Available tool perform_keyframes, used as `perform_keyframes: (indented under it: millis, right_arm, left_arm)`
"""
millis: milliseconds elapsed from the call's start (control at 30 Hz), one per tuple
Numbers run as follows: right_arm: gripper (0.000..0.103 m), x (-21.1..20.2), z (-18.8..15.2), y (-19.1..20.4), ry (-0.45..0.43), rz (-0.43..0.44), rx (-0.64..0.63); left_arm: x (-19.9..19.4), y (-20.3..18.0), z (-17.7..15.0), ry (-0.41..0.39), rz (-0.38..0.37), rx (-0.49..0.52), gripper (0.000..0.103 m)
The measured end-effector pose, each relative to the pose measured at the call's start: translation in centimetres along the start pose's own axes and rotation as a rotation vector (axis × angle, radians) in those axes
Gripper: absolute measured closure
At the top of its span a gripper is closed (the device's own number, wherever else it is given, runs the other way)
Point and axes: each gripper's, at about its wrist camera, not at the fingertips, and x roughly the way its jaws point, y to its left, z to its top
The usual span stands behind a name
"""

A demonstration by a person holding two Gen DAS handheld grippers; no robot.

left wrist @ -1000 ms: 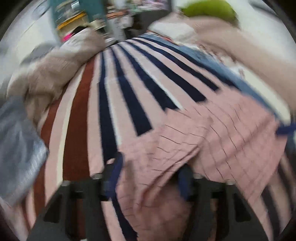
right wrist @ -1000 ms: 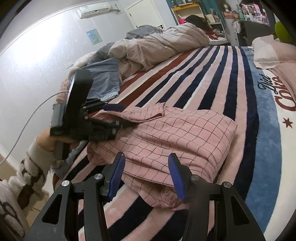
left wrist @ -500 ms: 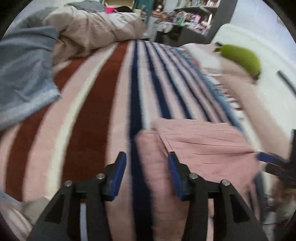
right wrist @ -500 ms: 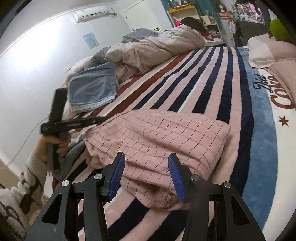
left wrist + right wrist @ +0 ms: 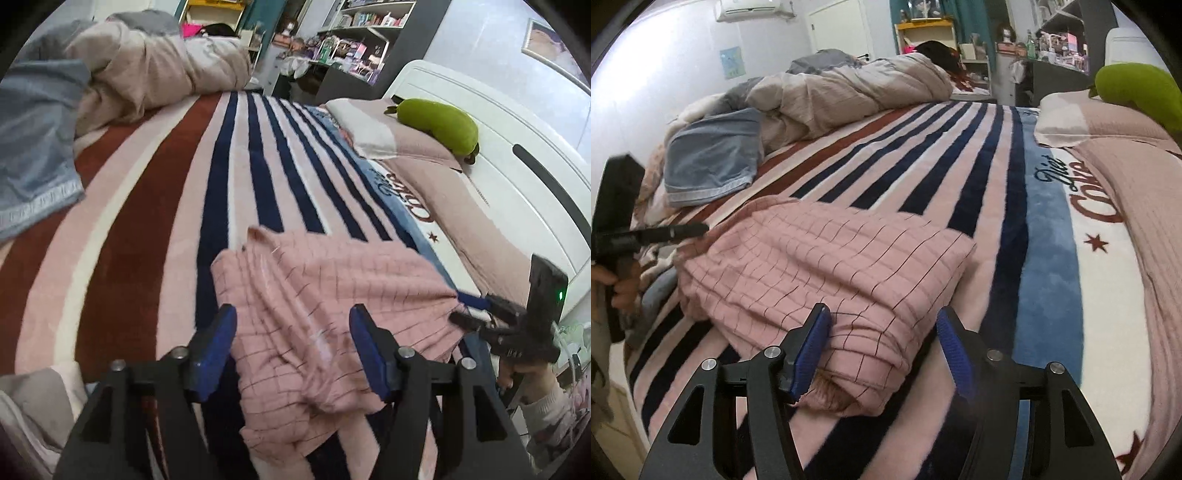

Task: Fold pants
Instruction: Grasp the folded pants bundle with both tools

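Now the pants (image 5: 827, 266) lie as a folded pink checked bundle on the striped blanket (image 5: 923, 155) of the bed, at 6 o'clock low in both wrist views. The left hand-held gripper (image 5: 291, 347) is released and its jaws are opening, with the near end of the bundle between the pads but not pressed. The right hand-held gripper (image 5: 884, 350) is likewise released and opening, straddling the bundle's near corner; its left pad (image 5: 810, 350) sits right against the cloth, though no pinch shows.

The fold looks close to done, so this step seems to be letting go and tidying. To do it well, back each gripper off along its own line so the pads clear the cloth without dragging a layer open, then press the loose flap at 12 o'clock of the bundle in the left view flat and square the edges.

Compared with a second ago, the left gripper no longer clamps the fabric, and its view has swung to take in the pillow (image 5: 376, 129) and green plush (image 5: 439, 125) at 2 o'clock. The raised flap seen then in the right view now lies flat.
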Motion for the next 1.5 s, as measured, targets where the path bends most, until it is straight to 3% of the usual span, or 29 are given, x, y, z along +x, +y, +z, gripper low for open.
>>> perform_keyframes:
  millis: [33, 133, 233, 400, 500, 567, 600, 633, 833, 1067, 1100, 1133, 1167, 1267, 1400, 1500]
  right_arm:
    - [0.061, -0.1, -0.3, 0.3, -0.001, 0.012, -0.022]
    - [0.062, -0.1, -1.3, 1.5, 0.019, -0.015, -0.085]
    - [0.061, -0.2, -2.2, 1.4, 0.042, -0.019, -0.066]
    - [0.062, 0.8, -4.2, 1.0, 0.163, 0.015, -0.029]
    - [0.062, -0.4, -4.2, 0.0, 0.137, 0.060, 0.026]
    - [0.059, -1.6, -3.4, -0.6, 0.097, 0.088, 0.069]
    - [0.053, -2.3, -2.8, -1.0, 0.072, 0.105, 0.092]
    - [0.047, -2.7, -2.3, -1.3, 0.056, 0.116, 0.107]
    - [0.041, -2.4, 0.2, -2.9, 0.006, 0.095, 0.191]
    - [0.036, 2.2, -0.1, -4.1, 0.100, 0.184, 0.291]
    - [0.037, 3.0, -0.4, -4.2, 0.120, 0.215, 0.307]
    - [0.049, 3.6, -0.6, -4.2, 0.136, 0.242, 0.320]
    - [0.053, 4.0, -0.9, -4.2, 0.147, 0.273, 0.333]
    - [0.068, 3.4, -1.1, -3.2, 0.113, 0.249, 0.278]
    - [0.072, 0.0, -1.3, -2.3, 0.058, 0.263, 0.266]
    - [0.072, -2.5, -2.5, -1.6, 0.072, 0.284, 0.271]
  left_arm:
    - [0.2, -0.1, 0.2, 0.005, -0.004, 0.003, 0.043]
    - [1.7, -1.0, 0.4, 0.030, 0.026, 0.037, 0.042]
    - [3.5, -1.1, -0.3, 0.073, 0.089, 0.059, 0.042]
    - [3.6, 0.3, -2.4, 0.091, 0.149, 0.057, 0.039]
    - [2.0, 1.2, -2.5, 0.061, 0.175, 0.025, 0.035]
    - [0.7, 1.5, -2.1, 0.015, 0.266, 0.030, 0.036]
    - [0.2, 1.7, -2.0, 0.003, 0.282, 0.032, 0.036]
    - [0.0, 1.8, -1.8, 0.000, 0.277, 0.025, 0.036]
    - [0.6, 2.6, -0.5, -0.007, 0.117, -0.084, 0.034]
    - [5.4, 3.3, -1.8, 0.126, 0.014, -0.169, 0.034]
    - [5.5, 3.2, -2.1, 0.127, -0.004, -0.168, 0.043]
    - [5.6, 2.9, -2.3, 0.132, -0.025, -0.161, 0.051]
    - [5.6, 2.6, -2.6, 0.142, -0.046, -0.158, 0.062]
    - [4.5, 0.9, -3.2, 0.125, -0.051, -0.108, 0.076]
    - [1.9, -1.0, -4.3, 0.099, -0.058, -0.075, 0.080]
    - [-0.1, -2.3, -6.5, 0.110, -0.078, -0.064, 0.080]
